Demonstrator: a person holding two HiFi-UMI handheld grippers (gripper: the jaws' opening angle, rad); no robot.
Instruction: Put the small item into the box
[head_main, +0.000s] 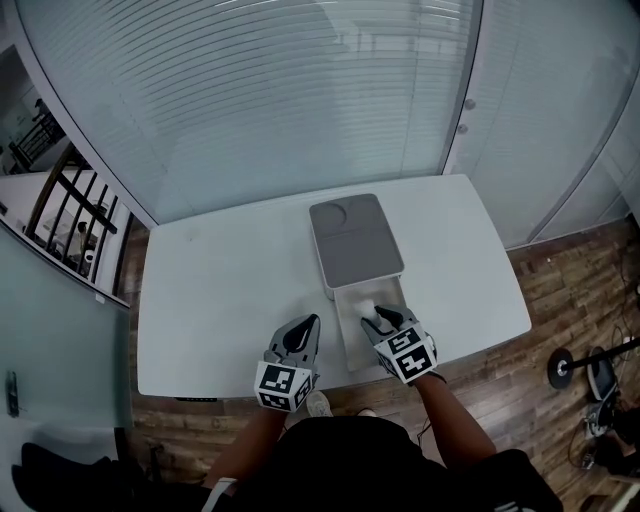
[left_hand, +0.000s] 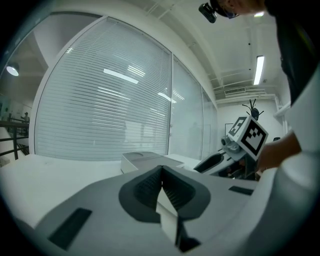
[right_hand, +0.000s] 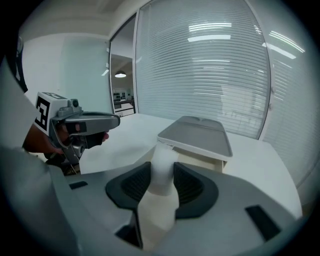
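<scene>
A white box (head_main: 344, 345) lies on the table, and its grey lid (head_main: 355, 240) is slid toward the far side, so the near part stands uncovered. My right gripper (head_main: 378, 318) hovers over that uncovered part, shut on a small white cylinder (right_hand: 162, 172) that stands upright between the pads. In the right gripper view the lid (right_hand: 197, 135) is just beyond the cylinder. My left gripper (head_main: 308, 325) rests to the left of the box near the table's front edge. Its jaws (left_hand: 162, 175) meet with nothing between them.
The white table (head_main: 220, 290) stretches out to the left of the box. A wall of glass with blinds (head_main: 260, 90) stands behind the table. To the right is wooden floor with a black stand base (head_main: 562, 368).
</scene>
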